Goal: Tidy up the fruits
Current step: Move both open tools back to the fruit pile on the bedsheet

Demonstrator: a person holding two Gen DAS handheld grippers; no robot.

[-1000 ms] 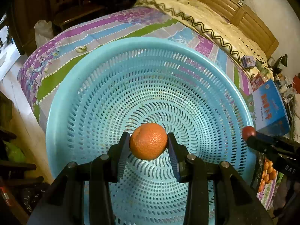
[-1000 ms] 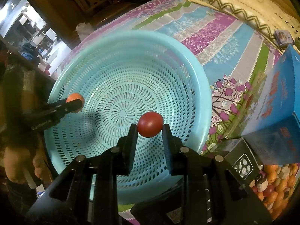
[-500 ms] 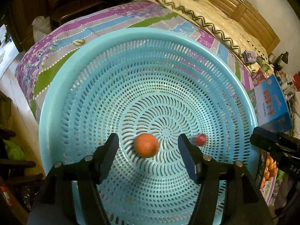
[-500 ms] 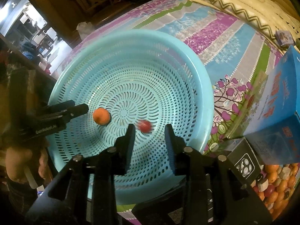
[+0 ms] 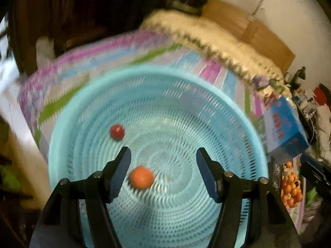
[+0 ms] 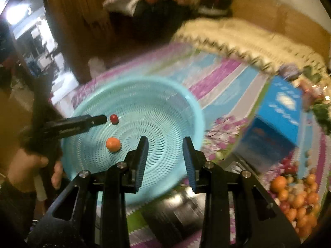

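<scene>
Both fruits now lie loose in the basket [image 5: 62, 144], a pale blue perforated bowl on a striped bedcover [image 6: 227, 76]. In the left wrist view the orange [image 5: 142, 177] sits near the basket's middle, at about seven o'clock from the hub, and the red fruit [image 5: 117, 132] lies apart from it at about ten o'clock, up the sloping wall. The left gripper [image 5: 163, 171] is released: its jaws have just been opening and stand wide, the orange seen low between them but not touched by either pad. The right gripper [image 6: 165, 159] is released too, its jaws having just parted a little with nothing between them; in its view the basket falls toward nine o'clock. The drop-off step looks finished for this pair, and the step in hand is likely the return for more. The pile of fruit [image 6: 295, 194] lies at four o'clock in the right view, beyond a blue box [image 6: 277, 119]. The next move probably calls for swinging there, opening wider over one fruit and avoiding the box edge.
</scene>
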